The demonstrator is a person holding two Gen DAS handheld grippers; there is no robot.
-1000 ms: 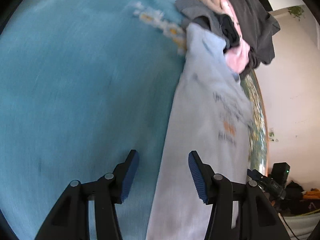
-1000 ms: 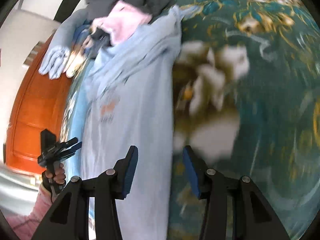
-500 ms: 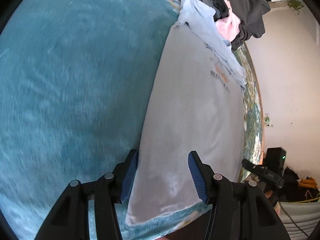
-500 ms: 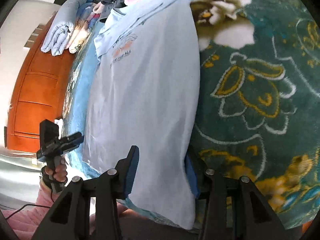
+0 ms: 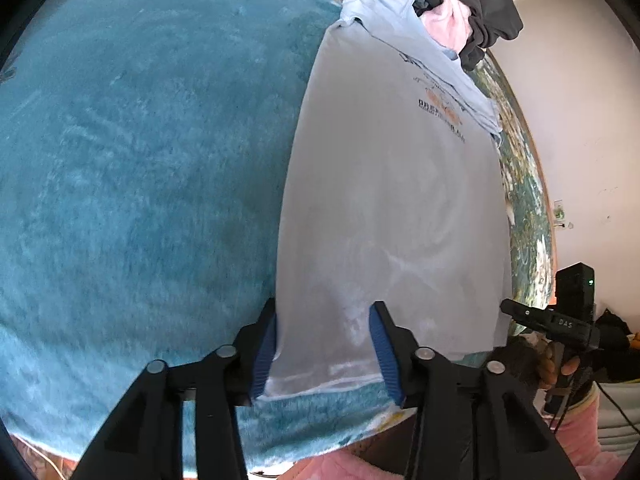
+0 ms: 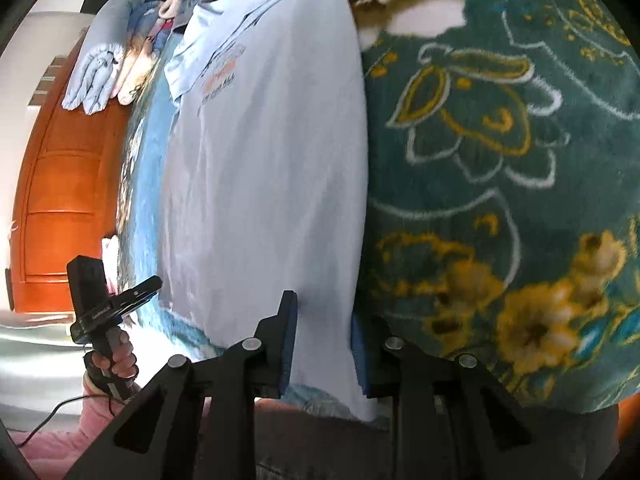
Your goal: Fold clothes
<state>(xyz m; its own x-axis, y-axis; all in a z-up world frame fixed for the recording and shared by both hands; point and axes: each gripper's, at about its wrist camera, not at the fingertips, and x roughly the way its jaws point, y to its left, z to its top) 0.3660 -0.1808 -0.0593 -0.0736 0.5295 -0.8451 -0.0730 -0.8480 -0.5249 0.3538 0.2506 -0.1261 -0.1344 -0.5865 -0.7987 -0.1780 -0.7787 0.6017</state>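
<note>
Two grippers at shirt (image 5: 392, 208) hem | left gripper (image 5: 324, 354) fingers spread, straddling left corner | right gripper (image 6: 322, 346) fingers spread, straddling right corner | shirt flat on blanket (image 5: 140, 160)

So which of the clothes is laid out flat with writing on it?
The light blue T-shirt, spread flat on the blanket. The dark grey and pink clothes are heaped beyond its collar.

The left gripper (image 5: 323, 350) points forward and low, its blue-padded jaws spread wide apart. The right gripper (image 6: 323, 350) sits alongside it at a like height, jaws likewise parted with a clear gap between the pads. Each is gripped by a bare hand (image 6: 120, 354) with a pink sleeve at the wrist.
</note>
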